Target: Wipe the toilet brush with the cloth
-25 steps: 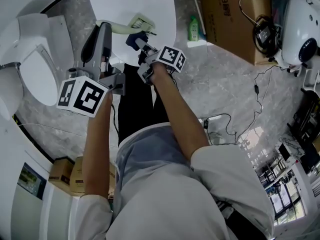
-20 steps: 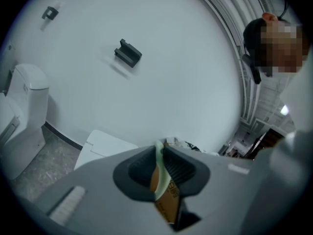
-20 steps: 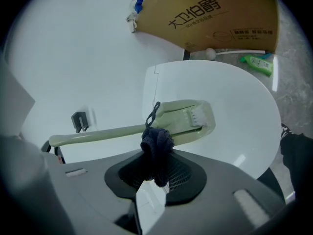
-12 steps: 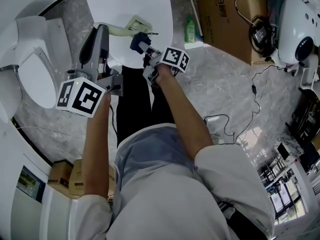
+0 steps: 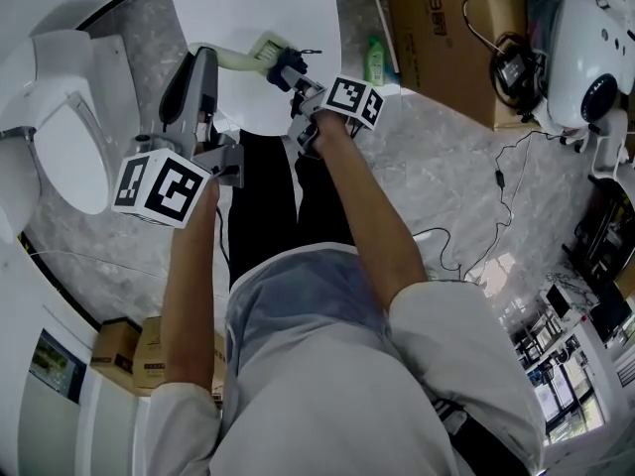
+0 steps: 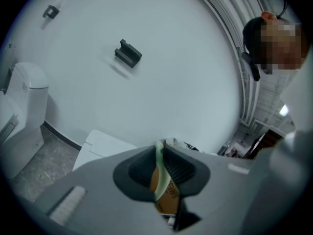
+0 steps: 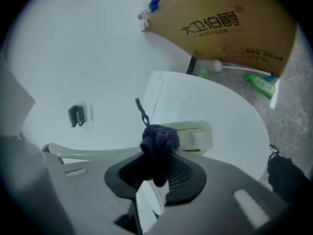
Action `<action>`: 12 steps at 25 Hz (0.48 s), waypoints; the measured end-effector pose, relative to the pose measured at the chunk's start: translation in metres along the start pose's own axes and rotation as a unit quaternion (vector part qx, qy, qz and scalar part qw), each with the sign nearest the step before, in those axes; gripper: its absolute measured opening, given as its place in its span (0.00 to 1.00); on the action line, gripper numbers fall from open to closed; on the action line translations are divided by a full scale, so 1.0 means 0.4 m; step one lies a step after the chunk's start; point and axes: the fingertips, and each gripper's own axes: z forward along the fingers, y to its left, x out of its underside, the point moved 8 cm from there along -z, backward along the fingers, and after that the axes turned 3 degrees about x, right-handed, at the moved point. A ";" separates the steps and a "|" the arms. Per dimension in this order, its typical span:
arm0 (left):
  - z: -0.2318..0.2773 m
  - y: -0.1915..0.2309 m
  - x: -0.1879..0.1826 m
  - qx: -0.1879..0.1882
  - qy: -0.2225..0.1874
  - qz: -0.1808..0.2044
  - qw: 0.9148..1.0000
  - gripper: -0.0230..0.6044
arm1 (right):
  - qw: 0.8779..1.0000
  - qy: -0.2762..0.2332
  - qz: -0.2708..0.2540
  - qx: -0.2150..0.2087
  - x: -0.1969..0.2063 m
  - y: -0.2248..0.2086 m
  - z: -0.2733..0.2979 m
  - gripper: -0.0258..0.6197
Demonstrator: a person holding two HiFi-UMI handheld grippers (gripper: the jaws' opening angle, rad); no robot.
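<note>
At twelve o'clock the left gripper (image 6: 159, 173) clamps the toilet brush (image 7: 190, 131) by its handle, the right gripper (image 7: 156, 174) pinching the dark cloth (image 7: 159, 141) against it; toilet (image 5: 64, 132) at nine, cardboard box (image 5: 446, 33) at one.

A toilet (image 5: 60, 127) sits well apart from a green bottle (image 5: 378, 59) beside a cardboard box (image 5: 446, 38).

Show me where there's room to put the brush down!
The white platform is bare past the toilet brush head, toward its round edge. The floor by the cardboard box is crowded: green bottle, cables.
</note>
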 end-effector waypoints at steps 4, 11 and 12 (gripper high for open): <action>-0.005 -0.002 0.004 -0.001 -0.005 -0.004 1.000 0.04 | 1.000 0.009 -0.011 -0.002 -0.002 0.020 -0.017 0.16; -0.007 0.005 0.000 0.004 -0.009 -0.007 1.000 0.04 | 0.998 0.035 -0.044 0.004 -0.012 0.052 -0.033 0.16; -0.008 0.005 0.000 0.003 -0.008 -0.007 1.000 0.04 | 0.998 0.039 -0.047 0.006 -0.012 0.055 -0.035 0.16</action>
